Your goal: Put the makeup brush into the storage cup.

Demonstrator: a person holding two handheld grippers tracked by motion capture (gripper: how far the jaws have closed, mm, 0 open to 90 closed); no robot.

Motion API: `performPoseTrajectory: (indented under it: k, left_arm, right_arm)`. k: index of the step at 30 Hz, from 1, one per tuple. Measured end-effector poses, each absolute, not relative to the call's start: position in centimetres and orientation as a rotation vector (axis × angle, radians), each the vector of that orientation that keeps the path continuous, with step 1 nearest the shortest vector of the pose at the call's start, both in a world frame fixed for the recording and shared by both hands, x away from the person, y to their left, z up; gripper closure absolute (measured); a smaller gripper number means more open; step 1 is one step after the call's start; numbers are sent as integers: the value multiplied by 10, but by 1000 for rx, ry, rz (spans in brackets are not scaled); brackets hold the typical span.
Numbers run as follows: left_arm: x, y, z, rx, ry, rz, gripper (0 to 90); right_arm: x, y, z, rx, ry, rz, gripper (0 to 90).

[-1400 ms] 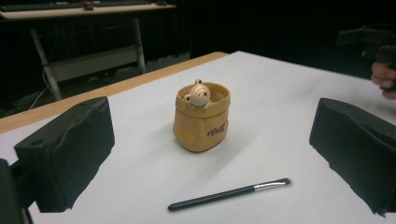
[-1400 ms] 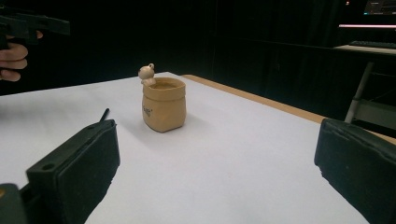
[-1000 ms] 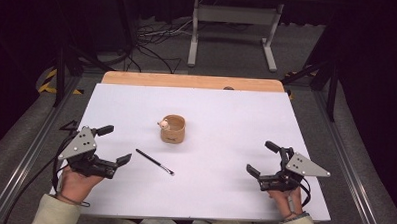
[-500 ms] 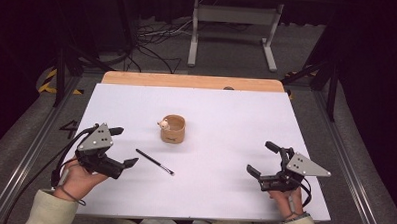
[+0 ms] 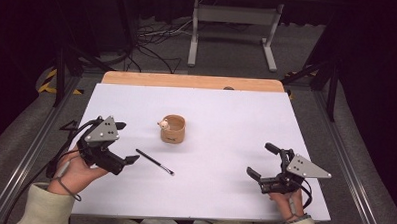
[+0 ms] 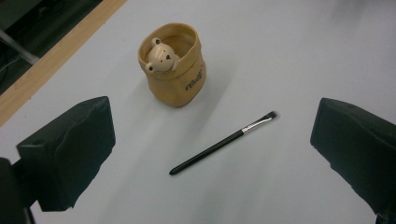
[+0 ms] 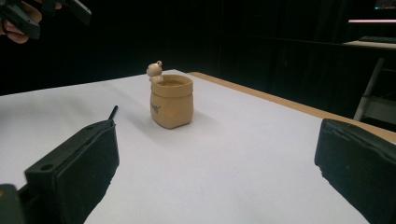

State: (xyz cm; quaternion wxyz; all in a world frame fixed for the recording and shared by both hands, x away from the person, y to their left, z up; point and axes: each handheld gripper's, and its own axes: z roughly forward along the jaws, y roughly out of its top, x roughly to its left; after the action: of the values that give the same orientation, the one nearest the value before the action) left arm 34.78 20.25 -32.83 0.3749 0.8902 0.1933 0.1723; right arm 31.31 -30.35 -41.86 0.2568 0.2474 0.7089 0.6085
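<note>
In the high view the left gripper, black plastic with a grey three-cornered plate on top, sits at the lower left of the frame, raised over the white table; its jaws are spread wide with nothing between them. Just right of it lies a thin brush with a glossy black handle, a silver metal collar and a small pale tip, flat on the smooth matte tabletop and slanting down to the right. In the left gripper view the brush lies between the two blocky black jaws, touching neither. Above it, at frame centre in the high view, stands a small tan cup shaped like a soft crumpled sack with a rolled rim; a little cream bear head peeks over its edge. Dark script on its side is too small to read. At the lower right rests the right gripper, jaws likewise apart and empty. A bare wood strip edges the table's far side.
</note>
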Motion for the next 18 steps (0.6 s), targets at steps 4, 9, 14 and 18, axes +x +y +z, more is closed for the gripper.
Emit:
performPoseTrajectory:
  k: [4,9,14,18]
  left_arm:
    - [351,200,-325,2339,490,423,4]
    - [353,199,-319,2372,482,409,8]
    - [354,194,-316,2373,463,386,28]
    - [359,189,-320,2403,470,372,28]
  right_arm:
    - [312,-304,-418,675,1922,1639,7]
    - [311,-305,-418,678,1921,1636,7]
    - [310,-305,-418,678,1926,1627,7]
    - [309,-307,-417,687,1913,1630,7]
